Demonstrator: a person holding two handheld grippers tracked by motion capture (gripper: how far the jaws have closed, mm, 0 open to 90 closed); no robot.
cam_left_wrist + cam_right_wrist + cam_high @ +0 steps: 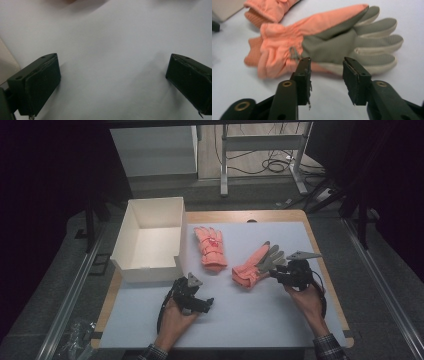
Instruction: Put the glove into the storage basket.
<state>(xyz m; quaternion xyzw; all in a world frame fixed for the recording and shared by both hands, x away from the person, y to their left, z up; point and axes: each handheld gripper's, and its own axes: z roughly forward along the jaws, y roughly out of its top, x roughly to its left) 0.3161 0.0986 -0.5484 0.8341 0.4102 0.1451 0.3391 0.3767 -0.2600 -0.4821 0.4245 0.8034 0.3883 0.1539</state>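
Orange fabric glove point(279, 47), grey textured palm upward, ribbed cuff, is laid on the white surface point(250, 320) beside its pair point(210, 247). Right gripper point(325, 63) fingers are parted just before it; left gripper point(112, 75) fingers spread wide.

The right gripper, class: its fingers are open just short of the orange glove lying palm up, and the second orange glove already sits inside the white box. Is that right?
One detail is wrong. The high view shows the second orange glove lying on the table beside the white box, not inside it. The rest holds: the right gripper has its fingers open just short of the palm-up orange glove.
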